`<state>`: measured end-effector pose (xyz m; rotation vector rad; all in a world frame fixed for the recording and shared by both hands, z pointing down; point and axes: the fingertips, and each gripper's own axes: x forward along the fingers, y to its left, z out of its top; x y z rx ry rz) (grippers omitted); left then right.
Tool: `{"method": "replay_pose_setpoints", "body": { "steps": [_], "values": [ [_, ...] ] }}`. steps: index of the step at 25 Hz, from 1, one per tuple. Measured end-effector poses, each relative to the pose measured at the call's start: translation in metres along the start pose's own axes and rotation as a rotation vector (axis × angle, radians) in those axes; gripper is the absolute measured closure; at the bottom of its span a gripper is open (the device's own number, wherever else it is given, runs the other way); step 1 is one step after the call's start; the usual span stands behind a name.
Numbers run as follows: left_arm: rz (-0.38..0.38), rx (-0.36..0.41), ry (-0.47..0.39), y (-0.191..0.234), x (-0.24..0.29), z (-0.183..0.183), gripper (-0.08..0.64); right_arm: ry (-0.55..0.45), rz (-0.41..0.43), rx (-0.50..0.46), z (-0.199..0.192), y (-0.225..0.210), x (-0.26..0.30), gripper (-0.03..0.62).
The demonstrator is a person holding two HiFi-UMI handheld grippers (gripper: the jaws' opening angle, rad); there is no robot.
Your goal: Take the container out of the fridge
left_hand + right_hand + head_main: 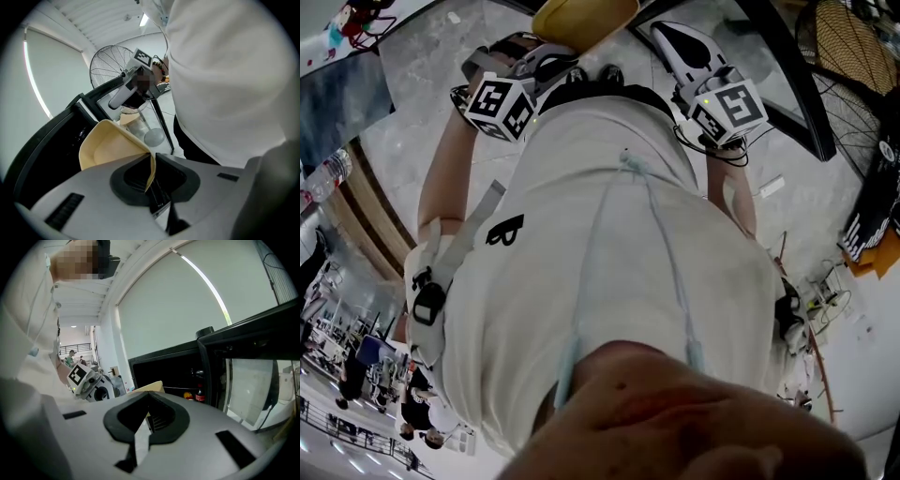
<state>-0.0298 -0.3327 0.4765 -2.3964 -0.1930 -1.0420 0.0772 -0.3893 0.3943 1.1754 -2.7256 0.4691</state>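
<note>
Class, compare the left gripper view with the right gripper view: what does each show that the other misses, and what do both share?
Only the left gripper view: the right gripper, a fan's round base, and the left gripper shut on the container rim. Only the right gripper view: a bottle inside the open fridge, and the left gripper from outside. Both: the beige container and the person's white shirt.

Head view looks down; all 3 share the container [108, 145].
</note>
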Motion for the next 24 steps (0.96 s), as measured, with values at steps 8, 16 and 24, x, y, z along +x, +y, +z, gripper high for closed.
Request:
{"method": "replay_pose_setpoints", "body": {
  "steps": [8,16,24],
  "values": [
    [-0.004,-0.020,-0.004,0.007,-0.001,-0.004,0.522,0.008,0.003,0.003,-0.003,-0.003,-0.002,0.577],
    [0.016,-0.020,0.003,0.013,-0.003,-0.005,0.522,0.016,0.011,0.001,-0.003,-0.005,-0.002,0.577],
    [0.040,-0.016,0.011,0.018,-0.005,-0.009,0.522,0.011,0.030,0.006,0.000,-0.004,0.007,0.577]
  ]
}}
